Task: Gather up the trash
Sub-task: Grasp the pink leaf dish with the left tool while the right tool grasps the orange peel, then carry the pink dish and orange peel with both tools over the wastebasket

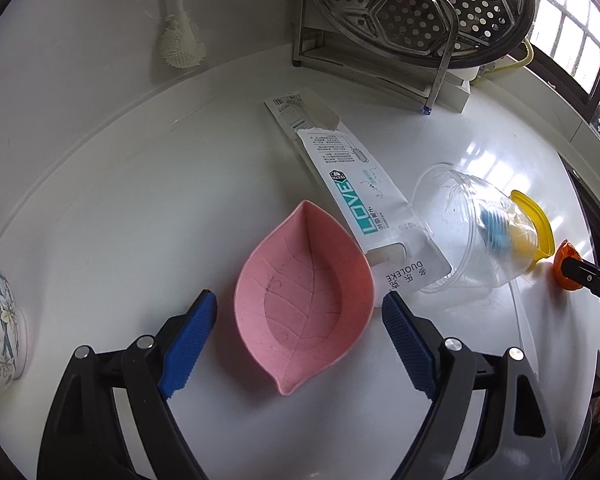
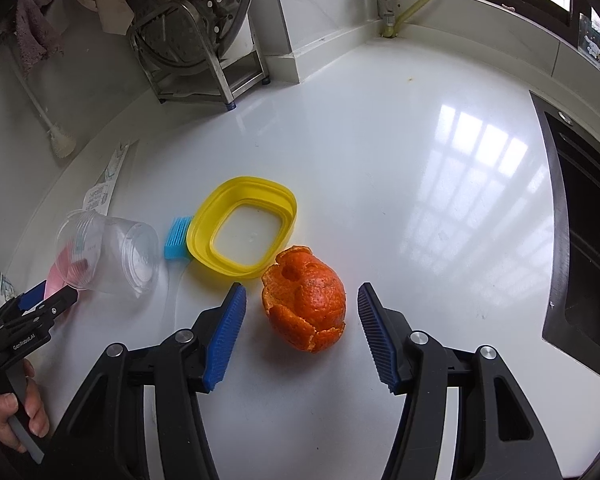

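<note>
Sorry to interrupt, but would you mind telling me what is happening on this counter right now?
A person is clearing trash from a white countertop with a handheld gripper in each hand. The right gripper is open, its fingers on either side of an orange peel, not yet closed on it. The left gripper is open around a pink leaf-shaped dish. A torn toothbrush package, a tipped clear plastic jar and a yellow lid still lie on the counter.
</note>
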Demonstrator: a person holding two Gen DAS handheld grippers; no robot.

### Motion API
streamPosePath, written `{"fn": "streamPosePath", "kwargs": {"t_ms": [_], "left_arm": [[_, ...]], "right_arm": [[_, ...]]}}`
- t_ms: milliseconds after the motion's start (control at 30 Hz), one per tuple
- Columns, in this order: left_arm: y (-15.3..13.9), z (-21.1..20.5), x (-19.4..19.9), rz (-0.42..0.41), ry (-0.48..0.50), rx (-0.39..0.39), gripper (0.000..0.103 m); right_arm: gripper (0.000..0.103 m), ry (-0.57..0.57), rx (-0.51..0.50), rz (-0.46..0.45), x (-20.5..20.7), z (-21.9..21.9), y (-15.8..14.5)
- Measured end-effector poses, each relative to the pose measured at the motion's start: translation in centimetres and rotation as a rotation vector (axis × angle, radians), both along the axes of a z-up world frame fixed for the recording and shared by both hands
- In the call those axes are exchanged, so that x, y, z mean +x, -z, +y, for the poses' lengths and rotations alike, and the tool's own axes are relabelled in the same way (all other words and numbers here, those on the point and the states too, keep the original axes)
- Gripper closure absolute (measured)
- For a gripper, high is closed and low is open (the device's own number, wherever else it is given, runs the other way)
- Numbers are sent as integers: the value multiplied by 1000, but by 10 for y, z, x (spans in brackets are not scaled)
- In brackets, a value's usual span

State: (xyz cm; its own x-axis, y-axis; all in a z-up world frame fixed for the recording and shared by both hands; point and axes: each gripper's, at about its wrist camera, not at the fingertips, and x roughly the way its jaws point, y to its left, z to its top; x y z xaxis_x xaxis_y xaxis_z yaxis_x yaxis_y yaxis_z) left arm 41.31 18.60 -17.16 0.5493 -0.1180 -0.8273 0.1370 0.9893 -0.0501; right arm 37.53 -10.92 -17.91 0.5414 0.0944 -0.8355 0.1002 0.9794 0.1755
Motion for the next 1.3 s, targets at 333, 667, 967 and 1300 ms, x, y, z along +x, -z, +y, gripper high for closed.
{"fn": "streamPosePath", "kwargs": {"t_ms": [333,667,967,1300], "left_arm": [[3,7,4,2,-15,-40,20],[2,4,7,-8,-23,-14,33],[0,1,0,0,-21,8,40],[-9,2,-18,11,-17,-2,40]], "right_arm": [[47,-14,-17,-1,1,6,1],[52,-24,-48,-9,-1,9,0],[71,-29,-70,-16,-3,8,-2],[81,-23,12,-26,-17,2,-11]]}}
